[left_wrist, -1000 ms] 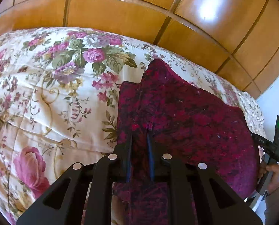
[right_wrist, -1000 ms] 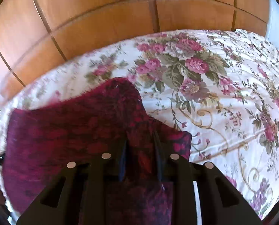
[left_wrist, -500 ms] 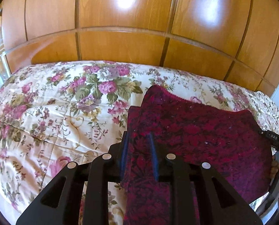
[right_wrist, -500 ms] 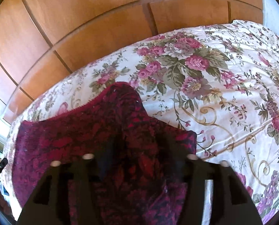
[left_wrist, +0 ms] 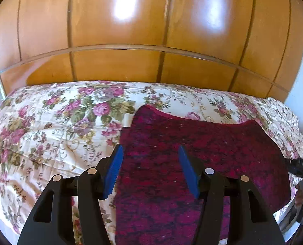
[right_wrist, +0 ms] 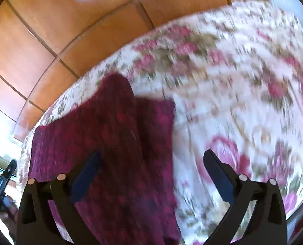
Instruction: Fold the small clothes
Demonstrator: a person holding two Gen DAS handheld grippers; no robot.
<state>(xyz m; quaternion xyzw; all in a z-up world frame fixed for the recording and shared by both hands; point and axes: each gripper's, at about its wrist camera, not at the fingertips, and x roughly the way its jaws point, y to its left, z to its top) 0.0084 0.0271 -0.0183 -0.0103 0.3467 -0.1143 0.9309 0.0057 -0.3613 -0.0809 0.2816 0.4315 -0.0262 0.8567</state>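
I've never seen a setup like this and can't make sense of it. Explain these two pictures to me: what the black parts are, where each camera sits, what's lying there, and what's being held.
There is no robot here. A person holds a hand tool in each hand, each ending in a two-fingered claw with blue pads, and a wide-angle camera on each tool looks forward along its fingers. One picture comes from the left claw, the other, blurred, from the right claw.

Both look down on a bed with a floral bedspread, with wooden panelling behind it. On the bedspread lies a dark red garment, the piece being folded.

Nothing is held now. Both claws have just been opening; the pads stand apart from the cloth, which lies flat on the bed below them.
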